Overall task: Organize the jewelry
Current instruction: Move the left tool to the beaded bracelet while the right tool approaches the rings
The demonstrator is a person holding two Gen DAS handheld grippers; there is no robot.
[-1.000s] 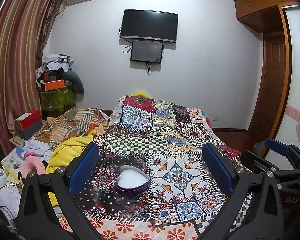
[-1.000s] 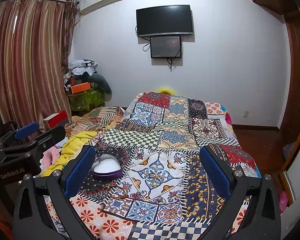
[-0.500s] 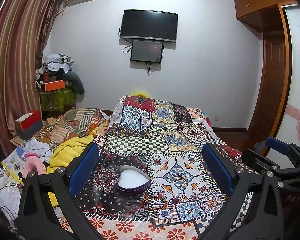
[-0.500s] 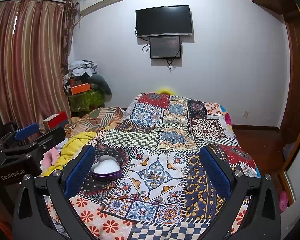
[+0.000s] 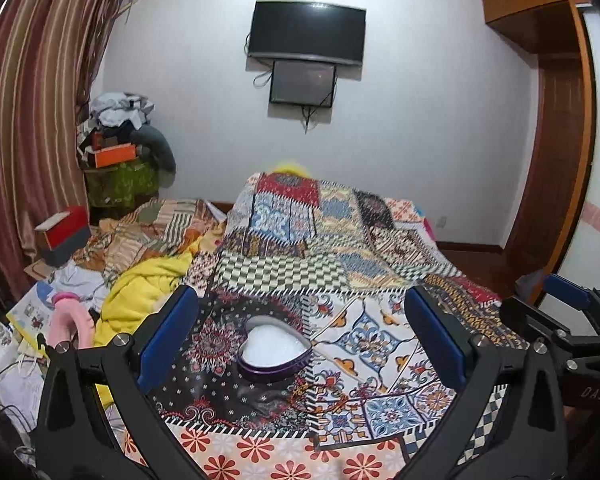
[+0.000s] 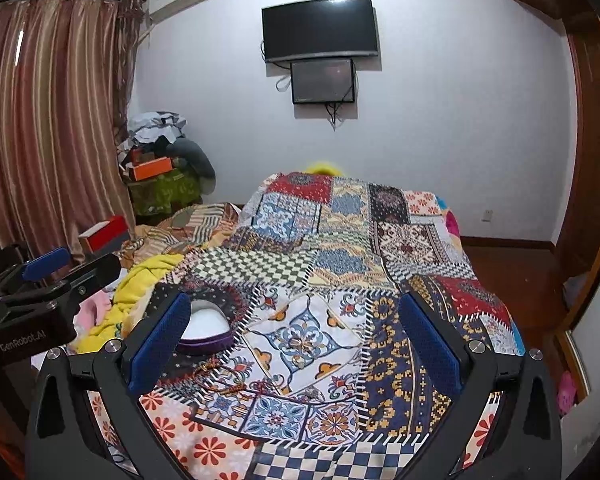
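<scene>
In the left view, my left gripper is wide apart and holds nothing. The purple heart box sits on the quilt between its fingers.

In the right view, my right gripper is wide too. A red bracelet lies near the box.
</scene>
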